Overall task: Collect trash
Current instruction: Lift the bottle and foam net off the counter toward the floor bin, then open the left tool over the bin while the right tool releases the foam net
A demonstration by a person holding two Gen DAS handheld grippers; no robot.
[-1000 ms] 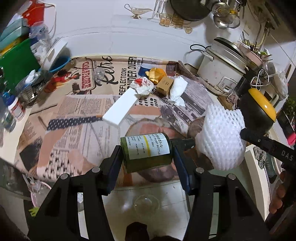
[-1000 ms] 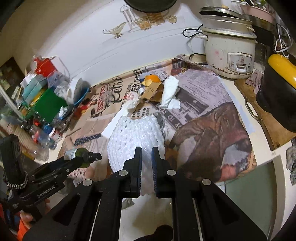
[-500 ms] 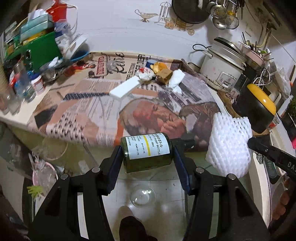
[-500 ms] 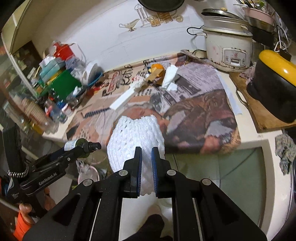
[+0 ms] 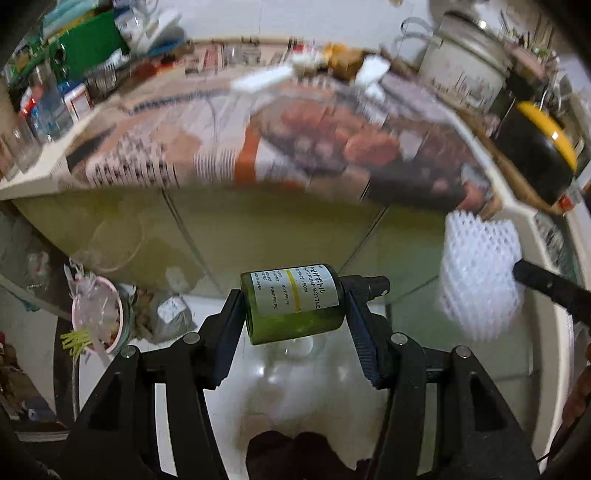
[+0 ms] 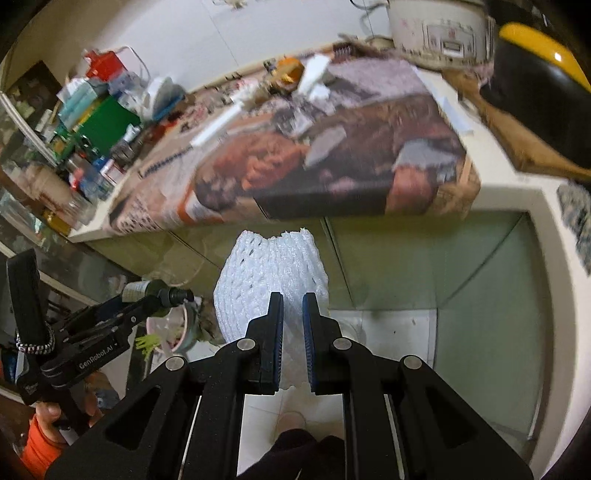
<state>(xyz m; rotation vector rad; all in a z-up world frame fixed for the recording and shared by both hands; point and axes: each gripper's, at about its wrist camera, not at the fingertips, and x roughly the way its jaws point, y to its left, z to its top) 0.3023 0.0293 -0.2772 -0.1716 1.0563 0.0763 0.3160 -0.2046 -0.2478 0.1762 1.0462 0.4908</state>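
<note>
Below the newspaper-covered bench (image 6: pixel 332 155), our left gripper (image 5: pixel 293 306) clamps a green plastic pump bottle (image 5: pixel 293 301), our right gripper (image 6: pixel 293 332) pinches white foam netting (image 6: pixel 271 273); next, we judge, find the bin.

- A tabletop (image 6: pixel 495 192) covered with printed newspaper (image 6: pixel 332 166)
- A white rice cooker (image 6: pixel 439 29) at the back, near a black and yellow appliance (image 6: pixel 539 85)
- A green box (image 6: pixel 107 122) among clutter at the left end
- Pale green cabinet doors (image 6: pixel 424 258) below

countertop clutter (image 5: pixel 332 66) blurred, bottle base (image 5: pixel 251 306) hidden
</note>
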